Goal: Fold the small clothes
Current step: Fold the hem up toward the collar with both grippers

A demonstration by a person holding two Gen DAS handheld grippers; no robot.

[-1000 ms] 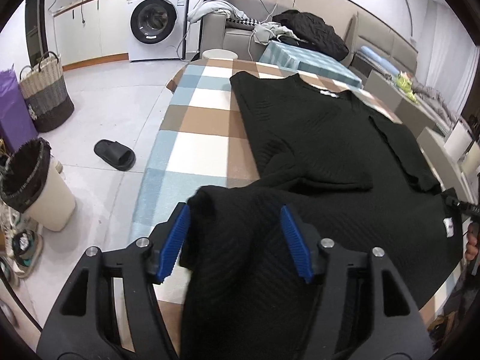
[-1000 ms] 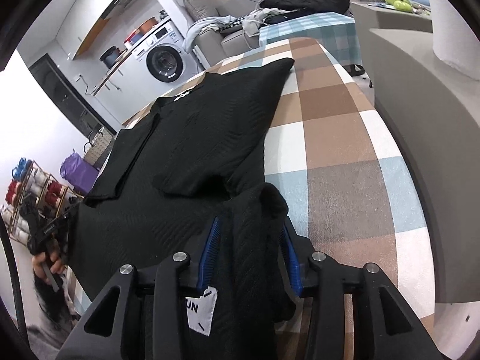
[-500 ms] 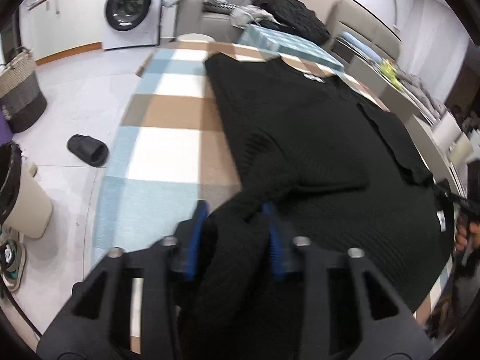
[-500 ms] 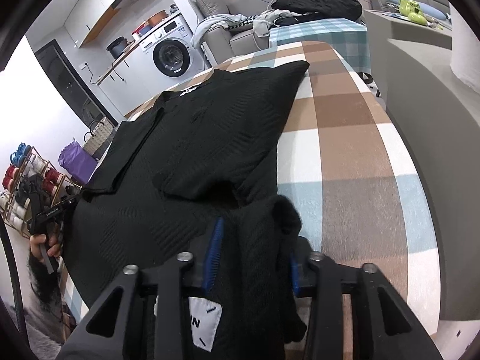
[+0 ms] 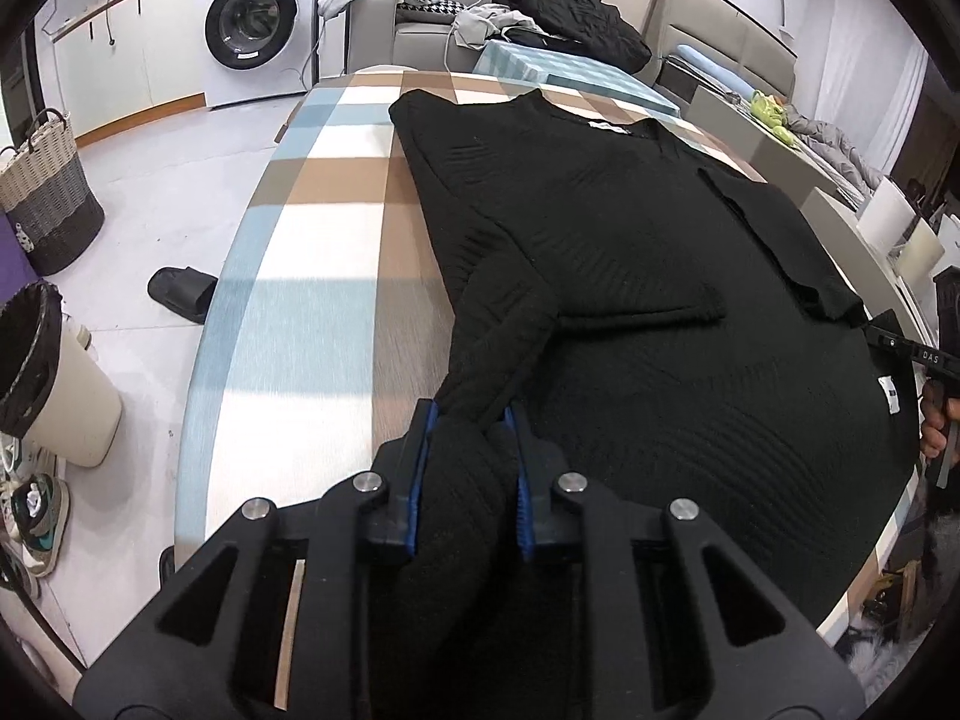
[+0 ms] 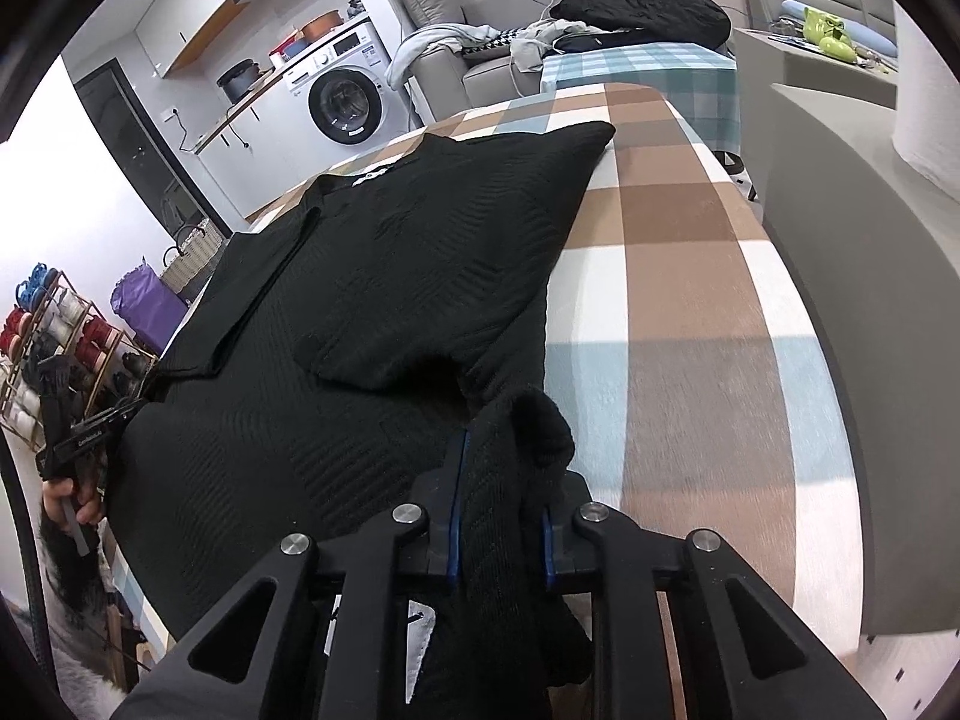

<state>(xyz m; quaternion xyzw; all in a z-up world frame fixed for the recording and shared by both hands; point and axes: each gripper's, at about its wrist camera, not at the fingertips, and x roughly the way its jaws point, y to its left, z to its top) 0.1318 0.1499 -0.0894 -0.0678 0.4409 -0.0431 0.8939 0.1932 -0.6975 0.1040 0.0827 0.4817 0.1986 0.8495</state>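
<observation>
black sweater (image 5: 630,252) hem bunched btwn closing left gripper (image 5: 471,420), right gripper (image 6: 501,462).

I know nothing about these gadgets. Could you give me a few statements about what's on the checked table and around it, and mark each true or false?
1. A black sweater lies spread on the checked table. True.
2. The left tool has nothing between its blue pads. False: a bunched corner of the sweater sits between them as the jaws are closing.
3. The right tool also has sweater fabric between its pads. True; its jaws are closing too.
4. Both sleeves hang off the table's sides. False: both are folded in across the body.
5. A washing machine stands at the far wall. True.
6. A red boot lies on the floor. False: it is a black slipper.
</observation>
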